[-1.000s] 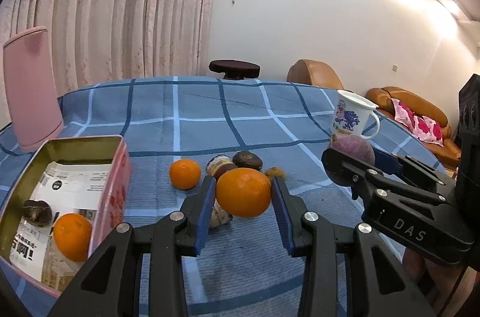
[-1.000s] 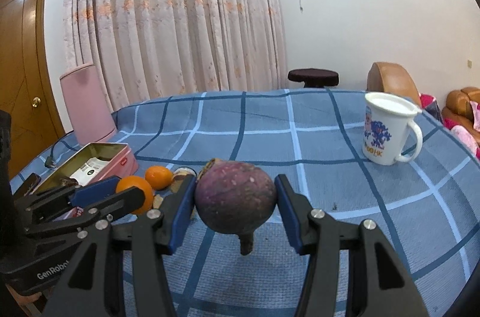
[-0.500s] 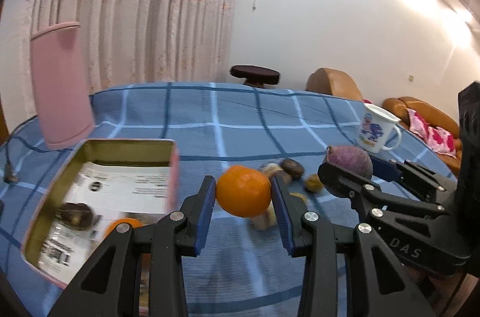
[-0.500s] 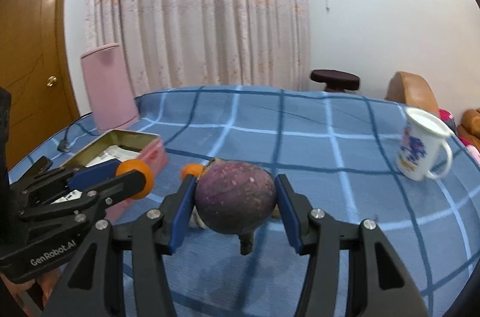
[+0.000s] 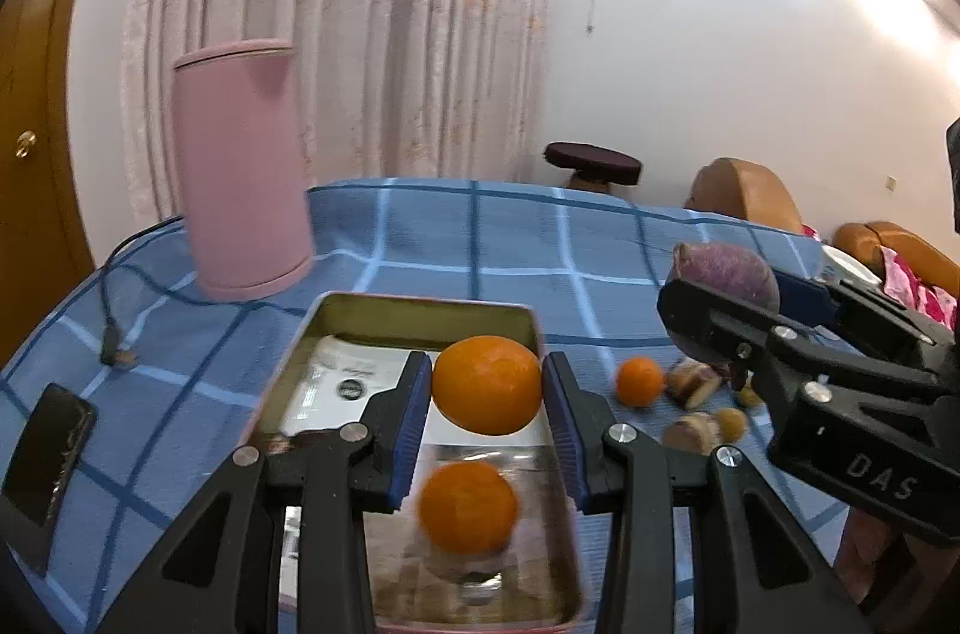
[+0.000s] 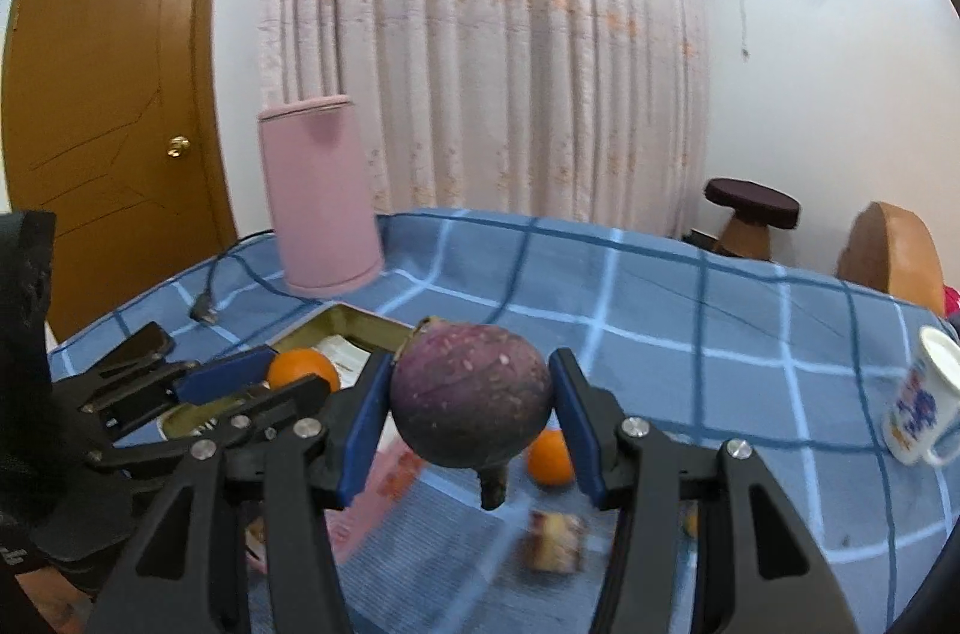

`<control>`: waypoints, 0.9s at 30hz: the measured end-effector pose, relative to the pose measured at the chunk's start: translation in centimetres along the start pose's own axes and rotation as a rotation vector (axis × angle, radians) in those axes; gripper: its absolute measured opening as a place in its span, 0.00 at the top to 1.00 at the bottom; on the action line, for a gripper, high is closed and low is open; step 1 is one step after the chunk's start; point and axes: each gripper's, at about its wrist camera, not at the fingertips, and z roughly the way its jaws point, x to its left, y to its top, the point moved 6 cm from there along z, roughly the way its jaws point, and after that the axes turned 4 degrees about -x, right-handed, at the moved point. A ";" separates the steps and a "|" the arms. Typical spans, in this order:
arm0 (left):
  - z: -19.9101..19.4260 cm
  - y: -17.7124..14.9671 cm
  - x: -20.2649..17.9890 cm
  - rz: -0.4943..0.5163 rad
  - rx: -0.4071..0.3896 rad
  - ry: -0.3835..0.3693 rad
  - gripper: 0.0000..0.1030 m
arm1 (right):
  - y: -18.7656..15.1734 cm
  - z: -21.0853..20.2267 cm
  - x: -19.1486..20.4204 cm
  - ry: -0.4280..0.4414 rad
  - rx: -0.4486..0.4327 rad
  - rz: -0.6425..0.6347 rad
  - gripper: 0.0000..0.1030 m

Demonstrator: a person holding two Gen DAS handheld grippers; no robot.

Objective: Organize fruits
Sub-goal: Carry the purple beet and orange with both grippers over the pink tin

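Note:
My left gripper [image 5: 487,409] is shut on an orange [image 5: 487,384] and holds it above the open pink tin [image 5: 414,302]. Another orange [image 5: 468,508] lies inside the tin. My right gripper [image 6: 468,415] is shut on a round purple fruit [image 6: 471,394] and holds it above the table, right of the tin [image 6: 354,319]. In the left wrist view the purple fruit [image 5: 729,271] shows at the right. A small orange [image 5: 640,380] and several small brown fruits [image 5: 693,382] lie on the cloth right of the tin.
A tall pink canister [image 5: 243,172] stands behind the tin. A black phone [image 5: 51,451] and a cable with plug [image 5: 114,349] lie at the left. A white printed mug [image 6: 921,409] stands at the far right. The blue checked tablecloth [image 5: 480,238] covers the table.
Both grippers have swung left with their fruit. The left gripper's orange is now over the tin instead of right of it. The mug has slid toward the right edge of view.

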 end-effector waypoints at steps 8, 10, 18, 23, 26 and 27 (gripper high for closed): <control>0.4 -0.7 3.4 -0.021 0.026 0.060 0.61 | -0.4 2.9 4.0 0.095 0.041 -0.023 0.46; 0.6 -1.1 4.1 -0.028 0.036 0.070 0.61 | -0.7 3.5 4.6 0.106 0.051 -0.026 0.46; 0.7 -2.2 6.3 -0.042 0.066 0.107 0.61 | -1.7 4.8 5.3 0.121 0.088 -0.020 0.46; 0.6 -2.7 6.6 -0.034 0.072 0.116 0.61 | -2.3 5.4 5.6 0.146 0.129 -0.006 0.46; 0.4 -2.8 6.8 -0.033 0.070 0.115 0.61 | -2.7 5.6 5.5 0.147 0.143 -0.001 0.46; 0.2 -2.7 6.9 -0.036 0.063 0.107 0.61 | -2.9 5.7 5.4 0.138 0.152 -0.005 0.46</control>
